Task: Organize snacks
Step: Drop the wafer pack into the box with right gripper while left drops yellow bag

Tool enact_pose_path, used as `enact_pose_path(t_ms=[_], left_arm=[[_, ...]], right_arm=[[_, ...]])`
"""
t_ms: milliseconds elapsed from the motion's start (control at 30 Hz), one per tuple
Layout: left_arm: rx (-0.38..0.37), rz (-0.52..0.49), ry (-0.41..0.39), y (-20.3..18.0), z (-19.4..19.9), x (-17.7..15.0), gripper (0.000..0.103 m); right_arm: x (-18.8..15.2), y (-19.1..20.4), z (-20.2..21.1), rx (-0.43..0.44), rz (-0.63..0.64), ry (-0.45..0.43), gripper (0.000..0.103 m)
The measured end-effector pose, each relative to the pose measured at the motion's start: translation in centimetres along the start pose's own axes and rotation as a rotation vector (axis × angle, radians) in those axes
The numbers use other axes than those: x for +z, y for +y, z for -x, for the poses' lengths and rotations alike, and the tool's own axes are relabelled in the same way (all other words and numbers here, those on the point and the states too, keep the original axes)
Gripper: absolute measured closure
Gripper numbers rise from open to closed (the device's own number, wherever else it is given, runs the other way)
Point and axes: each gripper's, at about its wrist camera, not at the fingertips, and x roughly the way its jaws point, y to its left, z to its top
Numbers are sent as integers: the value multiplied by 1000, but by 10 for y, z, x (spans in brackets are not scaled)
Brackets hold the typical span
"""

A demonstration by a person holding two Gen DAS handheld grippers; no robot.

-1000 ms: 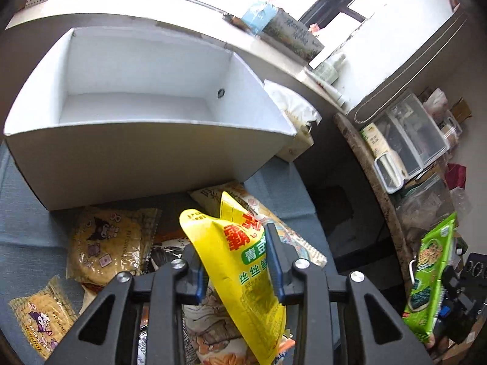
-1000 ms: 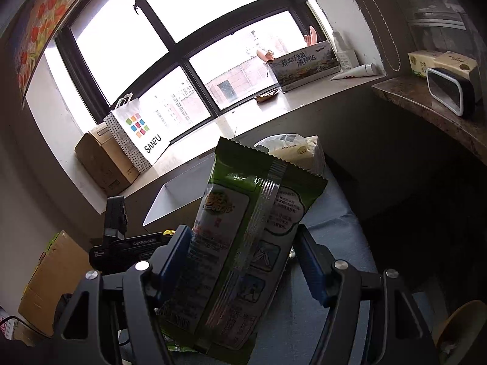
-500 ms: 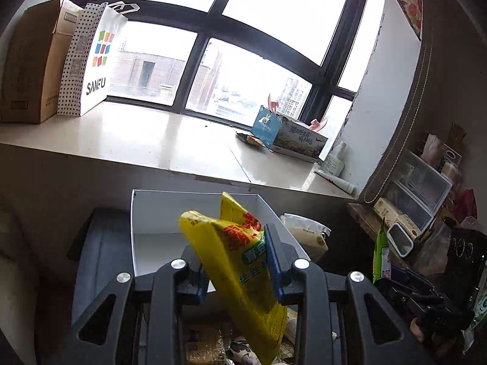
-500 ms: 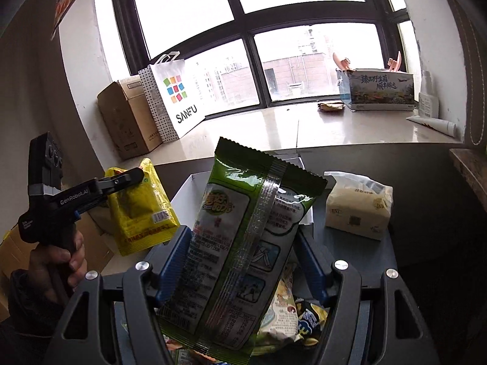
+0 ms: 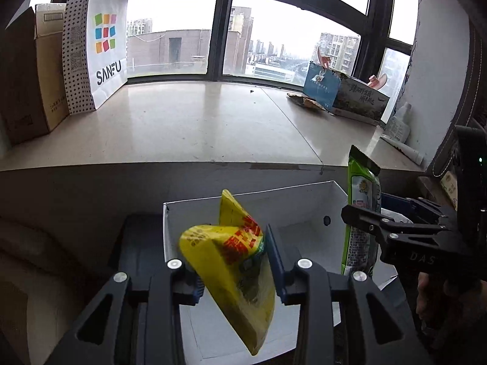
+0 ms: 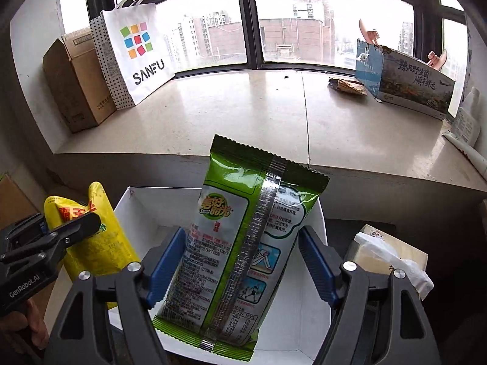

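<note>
- Hanging over the white box (image 6: 316,276), the green snack packet (image 6: 243,243) sits between the right tongs (image 6: 240,267), whose jaws are opening, probably to drop it in.
- The left tongs (image 5: 231,269) are opening too around the yellow snack packet (image 5: 231,267), tipped above the same box (image 5: 304,210).
- A second ago both packets were clamped, the yellow one low over loose snacks on the surface.

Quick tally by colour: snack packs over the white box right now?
Yellow snack pack: 1, between the left hand-held gripper's opening jaws
Green snack pack: 1, between the right hand-held gripper's opening jaws
Total: 2, both above the white box
</note>
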Motion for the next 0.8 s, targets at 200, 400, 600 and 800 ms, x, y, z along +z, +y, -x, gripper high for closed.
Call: enact_pose_path(t_ms=[200, 400, 600, 800], left_arm=[[53, 23, -13, 11, 8, -8, 0], [27, 29, -102, 11, 46, -19, 0], [-23, -56, -291, -4, 123, -50, 0], [-91, -99, -360, -11, 184, -96, 0]], right_arm=[[-8, -4, -5, -80, 41, 29, 0], [-21, -4, 33, -55, 72, -67, 0], [-43, 5, 115, 39, 101, -243, 0], [-96, 6, 206, 118, 78, -406, 0]])
